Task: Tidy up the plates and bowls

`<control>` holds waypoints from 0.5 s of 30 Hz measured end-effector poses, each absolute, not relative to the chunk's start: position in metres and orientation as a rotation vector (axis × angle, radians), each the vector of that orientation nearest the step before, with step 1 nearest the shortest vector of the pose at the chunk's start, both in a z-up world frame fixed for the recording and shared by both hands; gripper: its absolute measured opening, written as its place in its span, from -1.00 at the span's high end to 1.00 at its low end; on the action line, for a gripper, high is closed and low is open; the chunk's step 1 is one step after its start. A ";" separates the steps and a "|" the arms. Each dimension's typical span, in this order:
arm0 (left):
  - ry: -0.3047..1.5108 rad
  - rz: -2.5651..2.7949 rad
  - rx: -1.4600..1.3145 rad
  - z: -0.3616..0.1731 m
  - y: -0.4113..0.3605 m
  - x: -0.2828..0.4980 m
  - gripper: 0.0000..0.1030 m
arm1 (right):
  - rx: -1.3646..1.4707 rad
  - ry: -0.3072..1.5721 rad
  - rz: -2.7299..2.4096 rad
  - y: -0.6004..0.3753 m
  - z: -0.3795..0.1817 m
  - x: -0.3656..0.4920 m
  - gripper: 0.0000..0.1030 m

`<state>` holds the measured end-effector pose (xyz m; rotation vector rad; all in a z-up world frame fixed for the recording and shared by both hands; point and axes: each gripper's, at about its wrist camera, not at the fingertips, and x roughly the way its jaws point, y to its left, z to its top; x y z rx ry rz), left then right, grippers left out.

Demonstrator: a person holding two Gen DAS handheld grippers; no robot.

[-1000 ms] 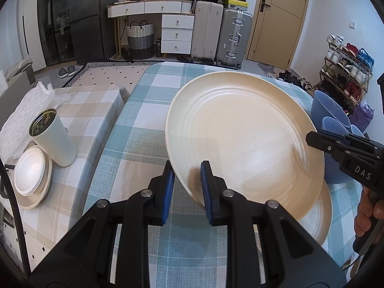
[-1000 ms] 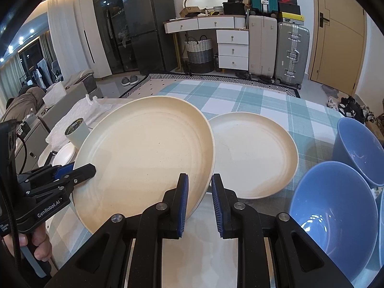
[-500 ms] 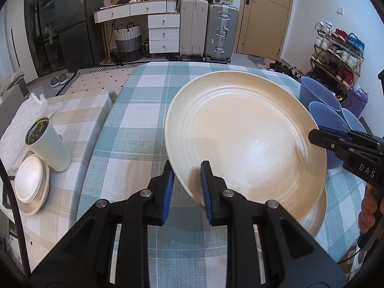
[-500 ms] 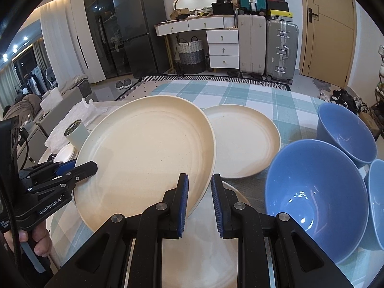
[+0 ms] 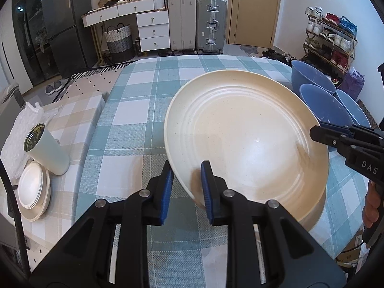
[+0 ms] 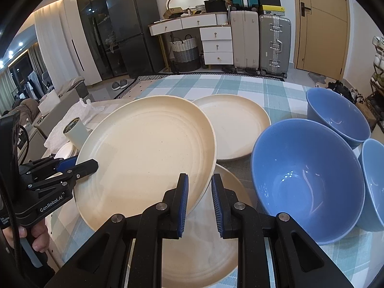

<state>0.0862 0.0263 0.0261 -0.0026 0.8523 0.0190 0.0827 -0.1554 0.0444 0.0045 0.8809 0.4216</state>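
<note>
A large cream plate [image 5: 247,139] is held tilted above the checked table by both grippers. My left gripper [image 5: 186,187] is shut on its near-left rim; it shows in the right wrist view [image 6: 79,165]. My right gripper [image 6: 199,201] is shut on the plate's [image 6: 146,151] opposite rim; it shows in the left wrist view [image 5: 319,132]. A second cream plate [image 6: 199,247] lies on the table right under the held one. A third cream plate [image 6: 235,124] lies farther back. Three blue bowls [image 6: 307,180] [image 6: 336,117] [image 6: 374,182] stand at the right.
On the beige side table at the left stand a pale green tumbler [image 5: 46,148] and a stack of small white plates [image 5: 32,189], with bubble wrap [image 5: 14,129] behind. The table's teal checked cloth [image 5: 144,100] stretches back toward suitcases and drawers.
Both grippers have carried the held plate nearer and lower, over the plate lying on the table. The bowls now show closer in the right wrist view.
</note>
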 end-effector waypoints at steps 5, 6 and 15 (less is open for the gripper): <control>0.867 0.006 0.025 0.023 0.020 0.086 0.62 | 0.011 0.888 0.411 -0.162 0.040 0.077 0.61; 0.870 0.003 0.031 0.023 0.019 0.087 0.62 | 0.011 0.890 0.408 -0.162 0.039 0.075 0.61; 0.888 -0.020 0.069 0.015 0.008 0.088 0.60 | 0.020 0.899 0.387 -0.171 0.033 0.068 0.61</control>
